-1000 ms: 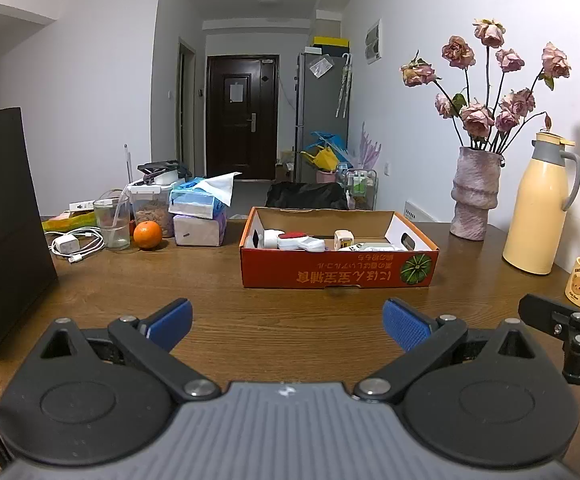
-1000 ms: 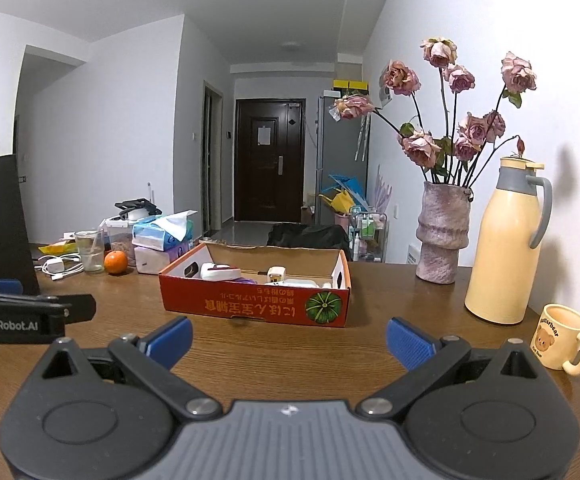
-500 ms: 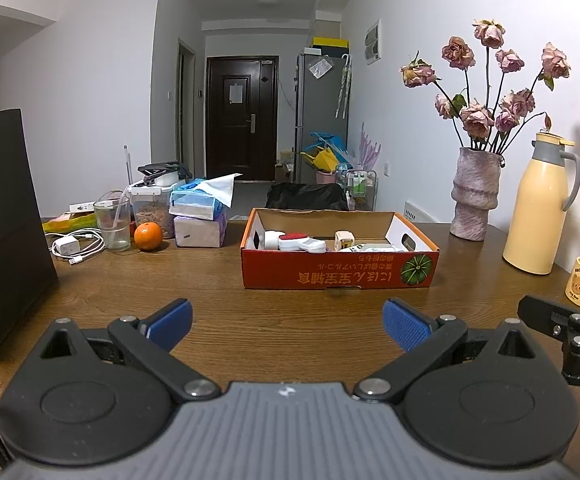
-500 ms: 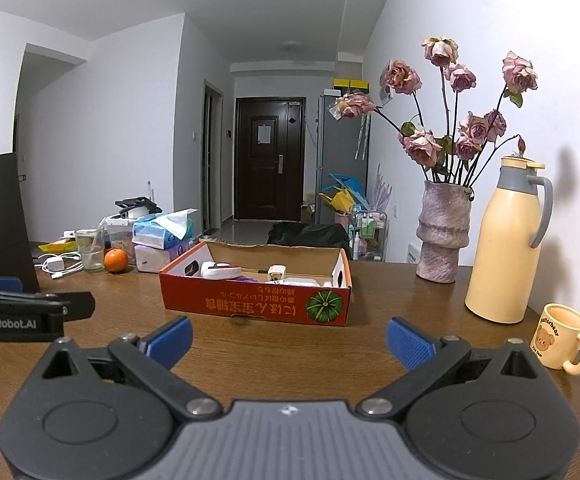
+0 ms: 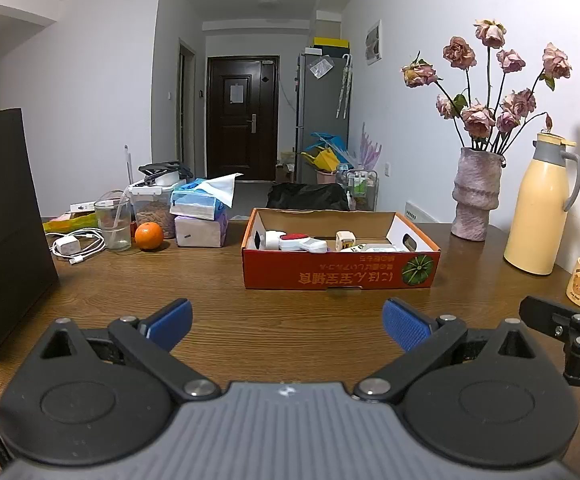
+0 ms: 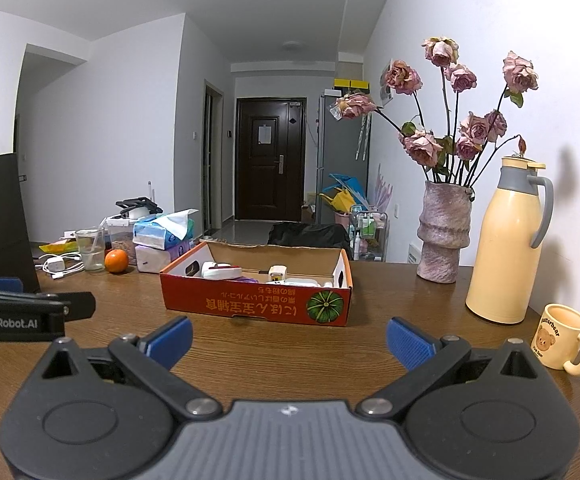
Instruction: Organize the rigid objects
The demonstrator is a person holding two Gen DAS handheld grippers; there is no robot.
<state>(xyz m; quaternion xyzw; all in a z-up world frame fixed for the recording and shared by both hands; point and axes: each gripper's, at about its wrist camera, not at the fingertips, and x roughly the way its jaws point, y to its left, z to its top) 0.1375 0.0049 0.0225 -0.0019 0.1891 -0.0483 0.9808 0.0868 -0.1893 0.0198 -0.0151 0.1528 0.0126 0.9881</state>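
Note:
An open red cardboard box [image 5: 340, 276] sits on the wooden table [image 5: 229, 312], also seen in the right wrist view [image 6: 255, 306]. It holds several small rigid items, among them a white and red device [image 5: 296, 241] and a small white cube [image 5: 344, 238]. My left gripper [image 5: 287, 326] is open and empty, held short of the box. My right gripper [image 6: 290, 338] is open and empty, also in front of the box. Each gripper shows at the edge of the other's view.
A black paper bag [image 5: 5, 240] stands at the left. An orange [image 5: 148, 236], a glass [image 5: 113, 224], a charger with cable [image 5: 75, 246] and tissue packs [image 5: 199, 216] lie behind it. A vase of roses [image 6: 442, 232], a yellow thermos [image 6: 508, 248] and a bear mug [image 6: 562, 338] stand at the right.

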